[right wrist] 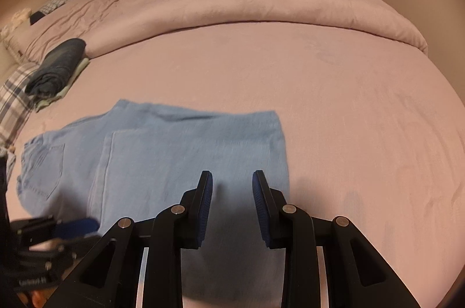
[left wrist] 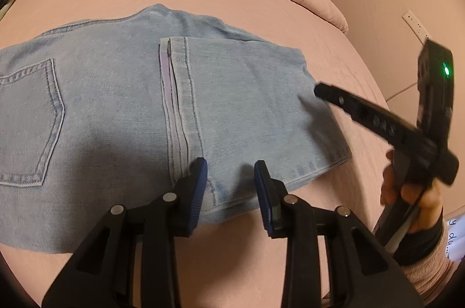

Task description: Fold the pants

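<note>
Light blue jeans [left wrist: 122, 110] lie on the pink bed, with the legs folded back over the seat; the leg hems [left wrist: 177, 104] rest near the back pocket [left wrist: 29, 125]. My left gripper [left wrist: 231, 171] is open and empty, just above the near edge of the folded legs. My right gripper [right wrist: 232, 186] is open and empty, hovering over the jeans' [right wrist: 162, 151] near right corner. The right gripper also shows in the left wrist view [left wrist: 377, 122], beside the fold at the right. The left gripper's blue pad [right wrist: 78, 226] shows blurred at lower left in the right wrist view.
The pink bed sheet [right wrist: 348, 119] spreads all around. A rolled-back pink duvet [right wrist: 261, 5] lies at the far side. A stack of folded dark and pale clothes [right wrist: 58, 66] sits at the far left by a plaid pillow [right wrist: 11, 101]. A wall socket [left wrist: 415, 26] is at right.
</note>
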Demonstrator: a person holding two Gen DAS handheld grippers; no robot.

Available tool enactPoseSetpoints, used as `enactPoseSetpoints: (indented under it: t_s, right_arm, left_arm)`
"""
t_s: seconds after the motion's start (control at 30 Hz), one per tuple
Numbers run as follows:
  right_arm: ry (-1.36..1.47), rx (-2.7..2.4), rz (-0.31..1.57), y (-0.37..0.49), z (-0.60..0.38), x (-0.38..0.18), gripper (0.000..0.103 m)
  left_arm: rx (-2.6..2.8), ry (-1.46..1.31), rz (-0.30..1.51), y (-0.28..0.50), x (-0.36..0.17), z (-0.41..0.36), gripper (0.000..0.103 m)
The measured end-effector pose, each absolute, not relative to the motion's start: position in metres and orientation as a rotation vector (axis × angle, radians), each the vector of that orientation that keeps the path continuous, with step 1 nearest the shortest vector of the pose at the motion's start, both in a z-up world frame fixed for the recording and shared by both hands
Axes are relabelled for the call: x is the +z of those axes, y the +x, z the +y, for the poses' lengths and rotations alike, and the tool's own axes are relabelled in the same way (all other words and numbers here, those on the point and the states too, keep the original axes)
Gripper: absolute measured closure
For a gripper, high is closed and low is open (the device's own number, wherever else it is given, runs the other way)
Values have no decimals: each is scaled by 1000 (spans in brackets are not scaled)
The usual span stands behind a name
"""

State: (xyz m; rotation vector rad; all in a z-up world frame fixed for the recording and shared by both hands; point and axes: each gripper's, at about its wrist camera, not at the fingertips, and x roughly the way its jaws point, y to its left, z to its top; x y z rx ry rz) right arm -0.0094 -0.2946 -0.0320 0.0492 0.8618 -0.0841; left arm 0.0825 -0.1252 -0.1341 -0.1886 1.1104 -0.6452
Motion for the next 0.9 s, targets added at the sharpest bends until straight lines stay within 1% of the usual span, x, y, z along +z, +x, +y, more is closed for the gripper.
enactPoseSetpoints:
  t_s: [0.13, 0.23, 0.3, 0.37, 0.4, 0.5, 0.6, 0.63, 0.67, 0.7, 0.83, 0.9]
  right_arm:
    - [49, -87, 883, -19, -294, -42, 71]
    - [28, -99, 931, -22, -293, -66, 71]
    - [-14, -95, 892, -26, -287, -68, 71]
    - [-22, -103, 908, -23, -284, -64, 71]
    - [-11, -107, 918, -21, -284, -61, 71]
    - [58, -46, 905, -20, -279, -52, 71]
    - [24, 15, 875, -20, -255, -45, 71]
    - [17, 43, 872, -19, -246, -44, 71]
    - [10, 80, 871, -16, -235, -43, 71]
    - [5, 106, 870, -14, -225, -43, 71]
    - [-37, 198, 860, -7, -186, -48, 71]
    - [-70, 230, 891, -3, -166, -64, 71]
  left_arm:
    - [-643, -193, 1112, 85, -136, -128, 70]
    - [-640, -205, 1116, 86, -135, -126, 71]
    - [-632, -210, 1117, 85, -133, -121, 71]
    - [-578, -186, 1120, 82, -131, -111, 68]
    - [-553, -181, 1134, 80, -134, -103, 68]
    - [-570, -305, 1106, 65, -131, -66, 68]
    - [-559, -374, 1059, 46, -122, -31, 67]
    - [-566, -406, 1056, 41, -121, -22, 66]
    - [-547, -427, 1050, 36, -120, -11, 59]
    - [-511, -432, 1049, 31, -119, 0, 54]
    - [-438, -607, 1047, 20, -127, 47, 54]
    - [-385, -696, 1036, 17, -135, 69, 54]
